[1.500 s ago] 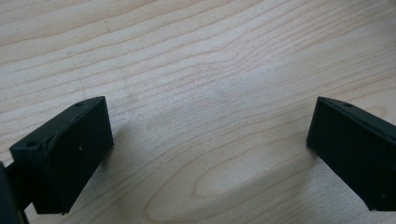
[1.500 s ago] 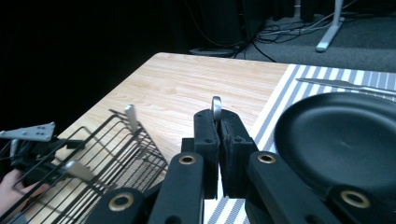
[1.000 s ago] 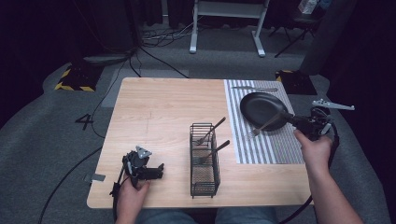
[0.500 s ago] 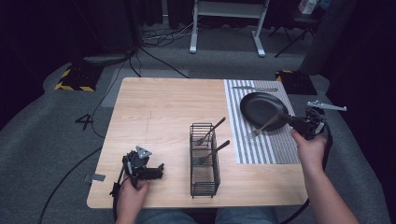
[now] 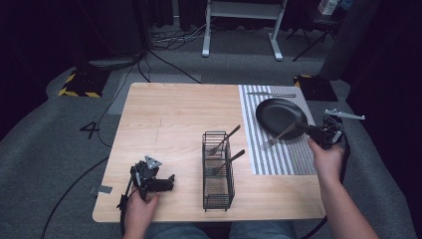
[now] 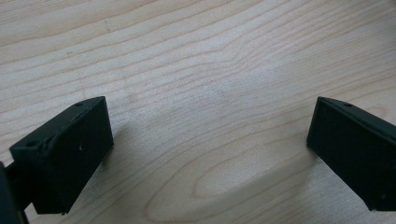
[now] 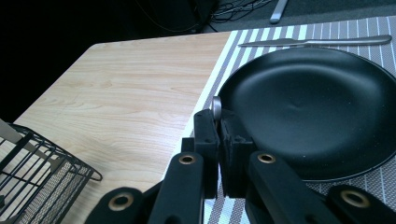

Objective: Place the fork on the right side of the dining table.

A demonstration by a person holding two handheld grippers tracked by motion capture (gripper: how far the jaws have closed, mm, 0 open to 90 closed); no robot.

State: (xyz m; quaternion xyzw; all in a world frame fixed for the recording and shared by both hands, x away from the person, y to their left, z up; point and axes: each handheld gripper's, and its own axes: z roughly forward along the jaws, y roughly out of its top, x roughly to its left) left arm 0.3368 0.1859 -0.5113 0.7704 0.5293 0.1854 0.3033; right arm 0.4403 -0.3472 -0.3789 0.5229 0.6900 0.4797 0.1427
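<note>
Right gripper view: right gripper [image 7: 218, 140] pinching fork [image 5: 281, 134] handle end, tines low over placemat [image 5: 283, 159]; thin grip, fork may swivel, clip black plate [image 7: 317, 107]. Left gripper [image 6: 205, 149] spread, empty.

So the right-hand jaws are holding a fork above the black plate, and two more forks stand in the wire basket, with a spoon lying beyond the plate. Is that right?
Nearly. The thing beyond the black plate is a knife, not a spoon, as the right gripper view shows. The rest stands: the right gripper holds a fork over the plate, and two forks stand in the wire basket.
</note>
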